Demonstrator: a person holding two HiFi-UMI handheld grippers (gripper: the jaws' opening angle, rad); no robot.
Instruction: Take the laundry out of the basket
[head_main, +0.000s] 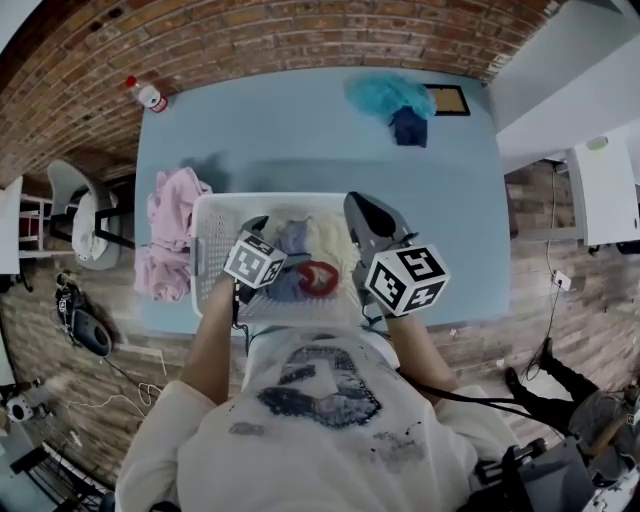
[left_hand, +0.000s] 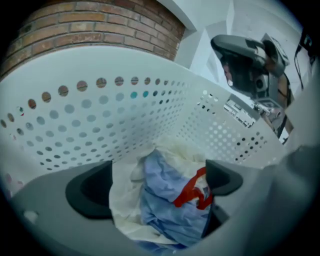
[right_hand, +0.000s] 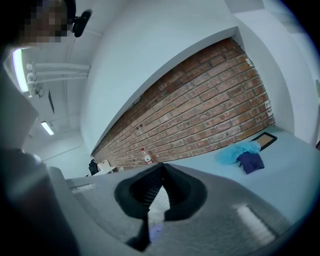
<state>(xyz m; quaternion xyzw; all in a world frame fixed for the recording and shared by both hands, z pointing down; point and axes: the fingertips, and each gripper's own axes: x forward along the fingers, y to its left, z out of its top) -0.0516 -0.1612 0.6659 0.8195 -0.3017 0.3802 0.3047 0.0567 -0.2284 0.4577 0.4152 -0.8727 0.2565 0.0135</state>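
A white perforated laundry basket (head_main: 204, 240) stands on the light blue table (head_main: 300, 140) right in front of me. Inside it lie a pale blue garment with a red band (left_hand: 170, 200) and a cream cloth (left_hand: 124, 200); the head view shows the blue garment (head_main: 292, 284) and the cream cloth (head_main: 326, 240) too. My left gripper (left_hand: 157, 187) is down in the basket (left_hand: 100, 115), open wide, with both garments bunched between its jaws. My left gripper (head_main: 260, 226) sits left of the right gripper (head_main: 366, 216). The right gripper (right_hand: 161, 168) is shut and empty above the basket's right side.
A heap of pink clothes (head_main: 170, 230) lies on the table left of the basket. At the far edge are a teal cloth (head_main: 390, 95), a dark blue cloth (head_main: 408, 127), a framed picture (head_main: 448, 100) and a bottle (head_main: 148, 95). A chair (head_main: 80, 215) stands off the table's left.
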